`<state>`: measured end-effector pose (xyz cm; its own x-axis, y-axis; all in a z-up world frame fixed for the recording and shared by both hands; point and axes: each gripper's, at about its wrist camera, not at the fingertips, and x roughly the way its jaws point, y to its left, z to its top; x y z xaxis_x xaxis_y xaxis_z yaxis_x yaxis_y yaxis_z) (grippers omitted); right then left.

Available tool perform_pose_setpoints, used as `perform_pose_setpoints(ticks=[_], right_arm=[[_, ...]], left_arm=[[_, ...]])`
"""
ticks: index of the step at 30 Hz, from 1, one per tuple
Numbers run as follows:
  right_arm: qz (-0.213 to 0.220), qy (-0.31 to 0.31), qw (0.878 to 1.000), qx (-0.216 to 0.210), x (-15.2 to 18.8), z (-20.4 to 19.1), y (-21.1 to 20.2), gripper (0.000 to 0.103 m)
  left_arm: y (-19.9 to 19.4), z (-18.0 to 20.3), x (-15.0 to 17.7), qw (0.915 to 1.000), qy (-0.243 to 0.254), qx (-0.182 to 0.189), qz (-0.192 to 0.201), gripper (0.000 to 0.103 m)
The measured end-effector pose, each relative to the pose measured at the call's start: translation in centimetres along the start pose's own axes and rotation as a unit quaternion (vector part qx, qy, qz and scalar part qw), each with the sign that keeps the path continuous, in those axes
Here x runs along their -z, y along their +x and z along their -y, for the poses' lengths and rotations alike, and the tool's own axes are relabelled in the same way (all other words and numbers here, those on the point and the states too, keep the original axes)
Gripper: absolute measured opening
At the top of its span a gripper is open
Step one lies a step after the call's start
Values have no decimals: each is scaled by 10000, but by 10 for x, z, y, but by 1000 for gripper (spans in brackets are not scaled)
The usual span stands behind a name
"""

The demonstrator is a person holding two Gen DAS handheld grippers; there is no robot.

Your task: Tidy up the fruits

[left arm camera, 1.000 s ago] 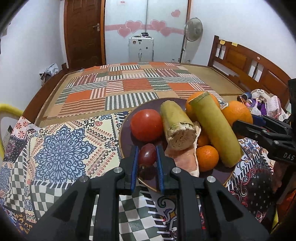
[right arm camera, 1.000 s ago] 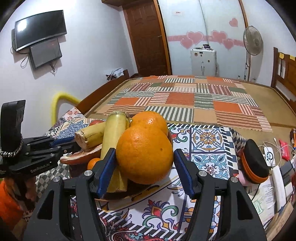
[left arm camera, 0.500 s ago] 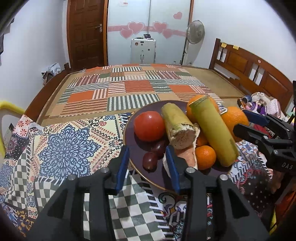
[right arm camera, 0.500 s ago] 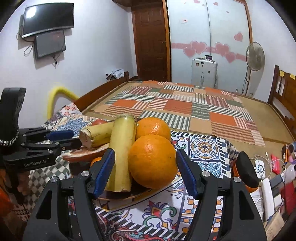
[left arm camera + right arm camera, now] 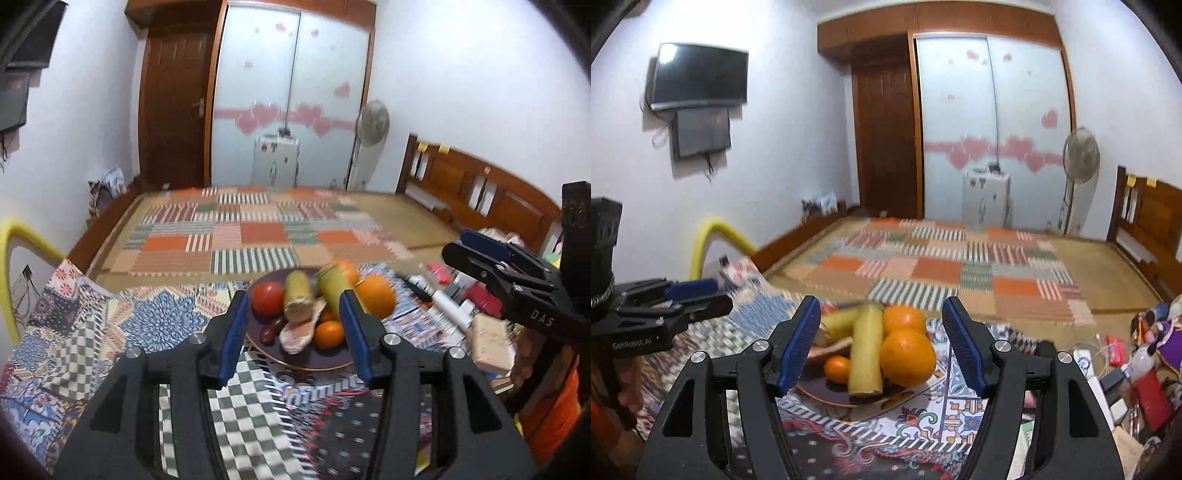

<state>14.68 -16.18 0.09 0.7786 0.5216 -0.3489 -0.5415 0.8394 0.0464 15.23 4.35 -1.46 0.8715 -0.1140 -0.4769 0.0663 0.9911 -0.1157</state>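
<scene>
Both tools hang empty above the dark plate point(image 5: 314, 363) of fruit, the left tool point(image 5: 291, 332) opening, the right tool point(image 5: 881, 341) parted.

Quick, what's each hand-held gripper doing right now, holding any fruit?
Left hand-held gripper: jaws opening, holding nothing.
Right hand-held gripper: open, holding nothing; the plate of fruit sits beyond it.

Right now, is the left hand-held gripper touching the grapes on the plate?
Apart. The left wrist view shows the left hand-held gripper opening, raised, nothing between its jaws; the grapes lie free on the plate.
</scene>
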Motion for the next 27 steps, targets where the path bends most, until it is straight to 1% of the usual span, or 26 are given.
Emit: perform_pose_setpoints(ticks=[2, 4, 7, 9, 11, 12, 13, 14, 16, 18, 19, 21, 22, 23, 27], right_arm=[[213, -11, 9998, 14, -7, -7, -23, 65], [463, -36, 9989, 0, -13, -15, -49, 66], [833, -122, 9964, 62, -18, -28, -85, 70], [1070, -201, 9940, 98, -20, -38, -107, 71], [1263, -261, 9916, 124, -19, -47, -125, 73], [1352, -281, 9903, 150, -17, -50, -134, 74], [1426, -299, 9892, 171, -16, -54, -140, 77], [1495, -311, 9881, 198, -15, -58, -145, 81], [1623, -348, 9857, 281, -10, -66, -154, 85], [1672, -366, 9847, 332, -7, -70, -159, 86], [1680, -345, 9846, 335, -5, -71, -161, 89], [1724, -268, 9840, 365, -1, -72, -163, 95], [1749, -248, 9834, 414, 1, -72, -166, 100], [1780, -230, 9826, 478, 3, -71, -167, 102], [1746, -213, 9828, 554, 7, -72, -168, 103]], left_arm=[[-26, 9, -3, 9997, 31, -25, 247, 50], [-58, 22, -5, 9981, 112, -100, 597, 50], [-103, 40, -5, 9934, 249, -273, 1088, 52], [-133, 50, -2, 9889, 291, -352, 1415, 57], [-155, 59, 1, 9847, 337, -413, 1656, 59], [-168, 64, 4, 9819, 369, -452, 1803, 62], [-177, 68, 6, 9800, 388, -475, 1891, 66], [-188, 72, 10, 9777, 409, -509, 1997, 67], [-200, 76, 14, 9752, 425, -531, 2108, 72], [-210, 78, 19, 9746, 413, -505, 2140, 76], [-213, 78, 21, 9746, 405, -506, 2143, 80], [-218, 80, 26, 9742, 406, -545, 2154, 86], [-219, 81, 28, 9739, 420, -574, 2155, 89], [-221, 81, 31, 9736, 445, -607, 2157, 90], [-225, 85, 39, 9739, 491, -630, 2123, 98]])
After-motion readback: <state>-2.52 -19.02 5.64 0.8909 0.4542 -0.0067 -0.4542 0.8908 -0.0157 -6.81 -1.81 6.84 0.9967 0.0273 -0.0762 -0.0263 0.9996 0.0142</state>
